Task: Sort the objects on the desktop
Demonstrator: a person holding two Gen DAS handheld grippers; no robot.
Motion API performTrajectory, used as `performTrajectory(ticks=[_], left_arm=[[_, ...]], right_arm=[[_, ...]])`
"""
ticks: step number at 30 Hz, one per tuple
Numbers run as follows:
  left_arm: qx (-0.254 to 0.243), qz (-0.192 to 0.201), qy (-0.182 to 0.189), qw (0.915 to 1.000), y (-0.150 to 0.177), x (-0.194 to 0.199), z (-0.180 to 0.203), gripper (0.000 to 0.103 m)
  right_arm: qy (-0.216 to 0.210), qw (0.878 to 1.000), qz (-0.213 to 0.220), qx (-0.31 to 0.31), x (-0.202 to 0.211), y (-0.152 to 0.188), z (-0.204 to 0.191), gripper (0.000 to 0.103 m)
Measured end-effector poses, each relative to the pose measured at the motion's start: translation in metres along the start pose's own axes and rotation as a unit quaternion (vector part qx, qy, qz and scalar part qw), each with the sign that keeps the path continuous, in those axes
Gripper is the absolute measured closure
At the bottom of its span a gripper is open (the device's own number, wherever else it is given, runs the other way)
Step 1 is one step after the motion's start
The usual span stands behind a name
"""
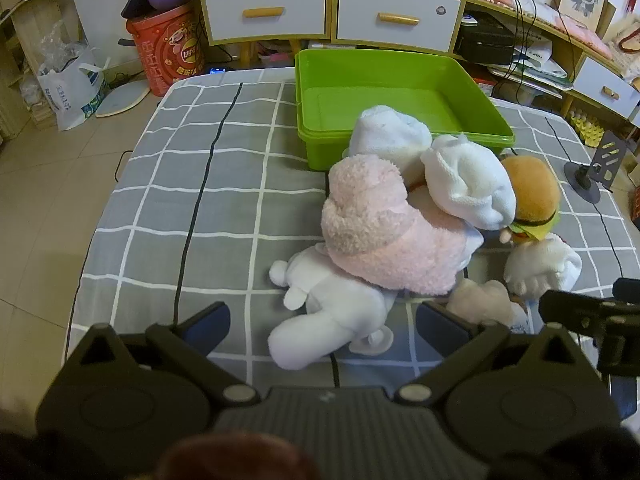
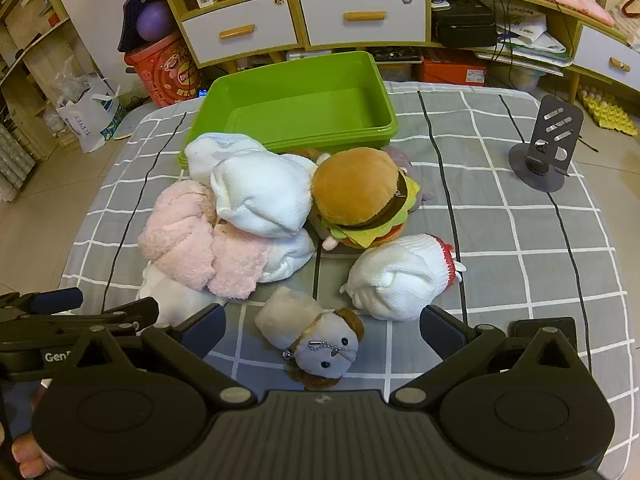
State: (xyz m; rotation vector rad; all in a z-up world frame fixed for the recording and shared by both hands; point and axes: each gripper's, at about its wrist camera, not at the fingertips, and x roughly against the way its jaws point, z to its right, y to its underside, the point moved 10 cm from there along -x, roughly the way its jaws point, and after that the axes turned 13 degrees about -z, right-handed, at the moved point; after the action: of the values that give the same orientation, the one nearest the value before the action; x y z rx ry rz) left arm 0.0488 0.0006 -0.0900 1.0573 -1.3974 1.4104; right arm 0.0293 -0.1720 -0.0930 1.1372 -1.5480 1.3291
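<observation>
A pile of soft things lies on the grey checked table in front of an empty green bin (image 1: 400, 92) (image 2: 296, 100). It holds a pink fluffy plush (image 1: 380, 224) (image 2: 188, 240), white rolled cloths (image 1: 468, 184) (image 2: 260, 196), a white plush (image 1: 328, 320), a burger plush (image 1: 532, 196) (image 2: 360, 196), a white knitted bundle (image 2: 400, 280) and a small bear plush (image 2: 320, 340). My left gripper (image 1: 322, 324) is open, its jaws either side of the white plush. My right gripper (image 2: 322, 328) is open, its jaws either side of the small bear.
A grey metal phone stand (image 2: 548, 152) (image 1: 596, 168) stands at the table's right. A black phone-like object (image 2: 544, 328) lies near the right gripper. Drawers and shelves stand behind the table; a red tub (image 1: 168, 52) and bags sit on the floor at left.
</observation>
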Motion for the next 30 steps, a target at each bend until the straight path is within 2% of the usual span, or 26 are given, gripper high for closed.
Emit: performTrajectory(ticks=[30], left_arm=[[-0.003,-0.001,-0.001,1.0,0.0005,-0.0013,0.0023,0.0]], right_arm=[[0.001,1.0,-0.001,-0.001,-0.0007,-0.0004,0.001,0.0]])
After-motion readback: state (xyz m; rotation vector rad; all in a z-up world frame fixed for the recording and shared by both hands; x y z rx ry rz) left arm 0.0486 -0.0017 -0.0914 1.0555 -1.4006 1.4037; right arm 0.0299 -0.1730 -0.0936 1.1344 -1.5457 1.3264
